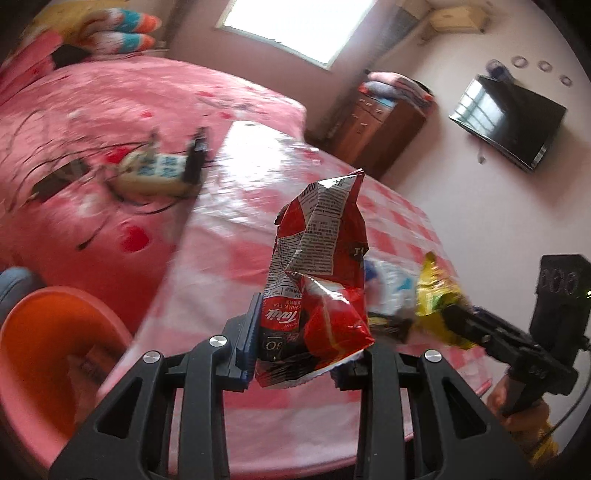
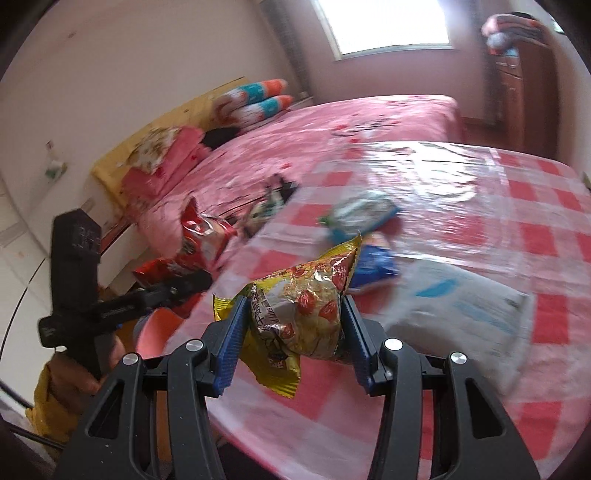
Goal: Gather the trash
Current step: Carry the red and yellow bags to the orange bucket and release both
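Black claw [image 2: 291, 347], blue pads [image 2: 231, 350], yellow sleeve [image 2: 48, 410]

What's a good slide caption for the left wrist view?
Left gripper clamps a red snack wrapper above the checkered table, orange bin alongside.

The checked table [image 1: 229, 258] is viewed closely and obliquely downward from each gripper's own fingers, the left wrist view facing towards the bed [image 1: 110, 110] and window [image 1: 295, 26], both of which are shared by the right wrist view.
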